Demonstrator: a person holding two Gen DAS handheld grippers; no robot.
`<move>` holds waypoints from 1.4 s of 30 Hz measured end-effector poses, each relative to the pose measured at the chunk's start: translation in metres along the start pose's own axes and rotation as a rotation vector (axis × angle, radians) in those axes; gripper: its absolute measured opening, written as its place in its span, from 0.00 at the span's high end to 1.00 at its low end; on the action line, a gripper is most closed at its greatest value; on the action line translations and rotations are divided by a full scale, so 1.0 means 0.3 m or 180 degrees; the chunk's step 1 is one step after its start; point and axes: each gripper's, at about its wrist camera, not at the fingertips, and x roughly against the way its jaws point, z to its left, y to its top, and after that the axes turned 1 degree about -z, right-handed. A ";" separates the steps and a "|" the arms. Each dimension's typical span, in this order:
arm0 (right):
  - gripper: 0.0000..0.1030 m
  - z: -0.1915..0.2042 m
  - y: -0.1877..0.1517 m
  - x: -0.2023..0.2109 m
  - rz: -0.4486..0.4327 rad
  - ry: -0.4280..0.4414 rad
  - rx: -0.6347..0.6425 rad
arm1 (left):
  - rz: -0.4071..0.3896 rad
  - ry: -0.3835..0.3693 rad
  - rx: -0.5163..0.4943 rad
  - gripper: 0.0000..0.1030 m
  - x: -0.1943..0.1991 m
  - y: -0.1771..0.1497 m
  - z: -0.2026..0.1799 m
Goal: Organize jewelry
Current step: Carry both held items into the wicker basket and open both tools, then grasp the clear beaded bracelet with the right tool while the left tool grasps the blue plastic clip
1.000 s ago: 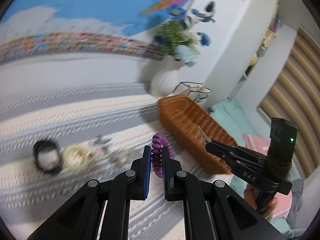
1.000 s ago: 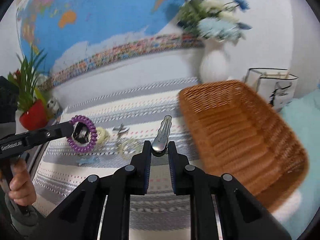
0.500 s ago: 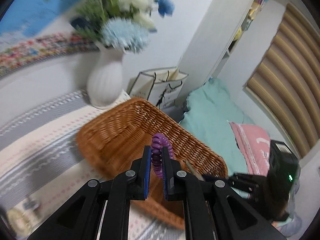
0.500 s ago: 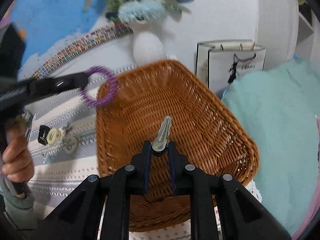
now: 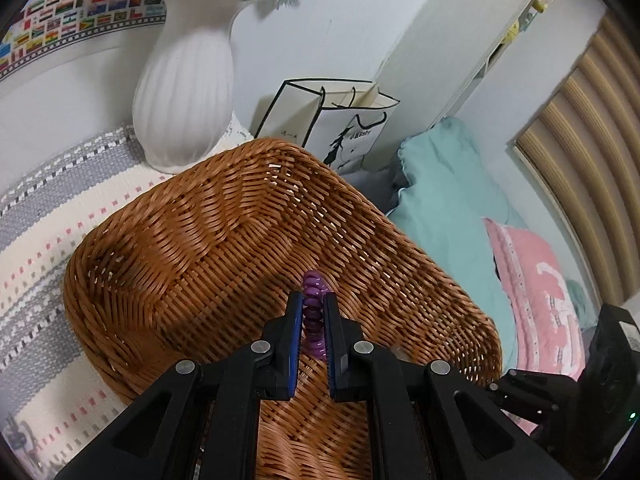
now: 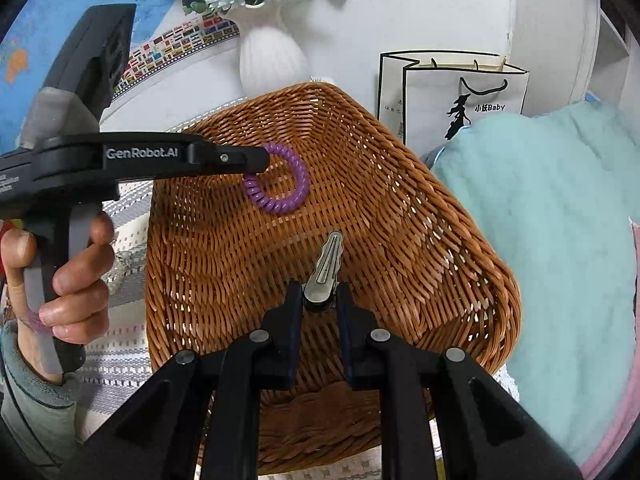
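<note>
Right gripper point(image 6: 318, 302) pinching metal hair clip point(image 6: 326, 266), tip pointing away over basket point(image 6: 420, 200)

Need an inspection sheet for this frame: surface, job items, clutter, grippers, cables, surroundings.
Surface: striped woven cloth under the wicker basket.
Job's things: purple spiral hair tie and metal hair clip, both held over the basket; basket interior shows nothing lying in it.
Clutter: small items on the cloth left of the basket, too blurred to name.
Grippers: left hand-held gripper shut on the hair tie; right hand-held gripper shut on the hair clip.
Cables: nothing seen.
Surroundings: white vase with flowers, paper gift bag, teal bedding, pink pillow, world map.
</note>
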 end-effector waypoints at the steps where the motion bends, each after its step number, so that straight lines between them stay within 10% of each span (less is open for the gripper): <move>1: 0.80 -0.001 -0.002 0.005 0.0005 0.0013 -0.0022 | 0.0001 0.0011 -0.0011 0.85 0.004 -0.001 0.000; 6: 0.77 0.002 -0.008 0.049 -0.0095 0.0016 -0.0062 | -0.0118 0.0002 -0.0044 0.48 0.093 -0.037 0.005; 29: 0.66 0.470 -0.043 0.218 -0.0440 0.0843 0.0592 | -0.1379 0.0736 0.0441 0.48 1.038 -0.633 0.318; 42: 0.64 0.617 -0.049 0.032 -0.0088 0.0986 0.0437 | -0.0675 0.0721 0.0113 0.48 0.845 -0.787 0.453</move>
